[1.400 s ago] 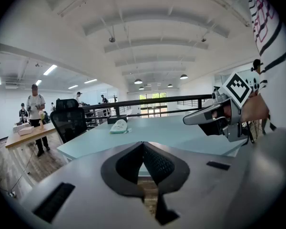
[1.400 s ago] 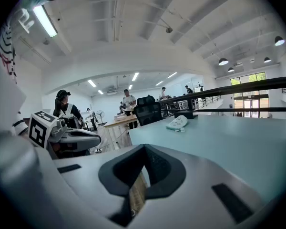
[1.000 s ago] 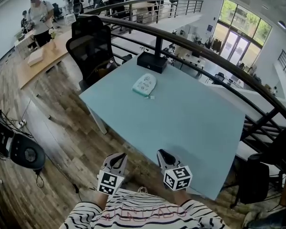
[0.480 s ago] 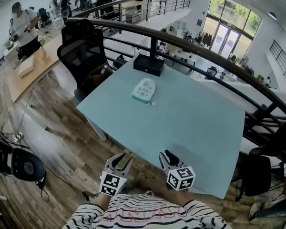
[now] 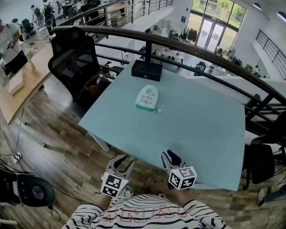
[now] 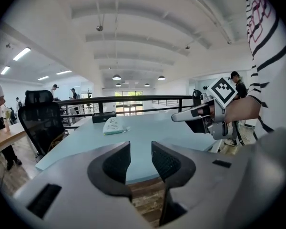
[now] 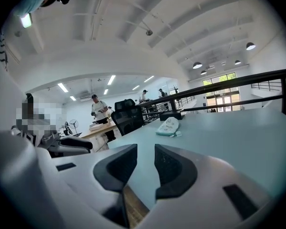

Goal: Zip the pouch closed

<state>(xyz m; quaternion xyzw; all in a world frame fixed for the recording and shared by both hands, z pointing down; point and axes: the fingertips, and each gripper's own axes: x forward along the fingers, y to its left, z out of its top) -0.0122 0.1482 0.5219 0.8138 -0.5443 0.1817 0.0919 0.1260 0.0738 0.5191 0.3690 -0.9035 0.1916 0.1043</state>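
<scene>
Approach step. The pouch [image 5: 147, 98] lies far across the pale blue table [image 5: 195, 128], well apart from both grippers. Left gripper [image 5: 123, 162]: jaws opening, nothing between. Right gripper [image 5: 169, 155]: jaws apart, empty. Next, by judgement: reach forward, steady the pouch, find its zip.

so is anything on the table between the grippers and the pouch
Nothing visible. Only bare table lies between the pouch, far across near the black box, and the near edge. There the left gripper is opening its jaws and the right gripper holds its jaws apart. Both are empty.
</scene>
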